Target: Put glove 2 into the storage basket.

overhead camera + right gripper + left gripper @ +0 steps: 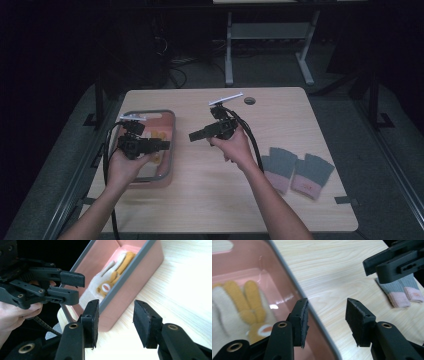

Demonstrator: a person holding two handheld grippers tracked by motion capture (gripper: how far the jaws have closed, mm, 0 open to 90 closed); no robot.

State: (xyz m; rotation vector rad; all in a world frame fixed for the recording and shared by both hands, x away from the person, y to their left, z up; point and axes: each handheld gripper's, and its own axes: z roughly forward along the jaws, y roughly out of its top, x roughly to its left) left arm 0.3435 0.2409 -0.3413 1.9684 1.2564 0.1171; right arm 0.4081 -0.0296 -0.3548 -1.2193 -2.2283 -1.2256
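Parted and empty on both grippers, jaws with nothing between the pads. Left gripper (165, 145) held over a pink bin (171, 131) with a grey rim, jaws aimed toward the table's middle; seen in its own view straddling the bin's rim (294, 286), one pad above the bin's inside, the other above bare wood. Right gripper (192, 135) held just beside the bin, over the tabletop, jaws aimed back at the left gripper, tips near each other but apart.

Inside the bin, lying flat on its floor: a cream glove with orange-yellow fingers (249, 300). Long axis running along the length of the bin, fingers pointing toward the far end in the high view; a white oval with an orange ring (106, 287) at the base of the fingers. Untouched by either gripper.

Light wood-grain table (210, 200), rectangular, with rounded corners and a small dark round grommet (249, 101) near the far edge. Toward the right side of the table, well apart from the bin, a pair of grey gloves with pink cuffs (297, 171), side by side, cuffs toward the person.

Dim room beyond: grey floor, legs of a white desk frame (270, 45) at the back, dark cables on the ground
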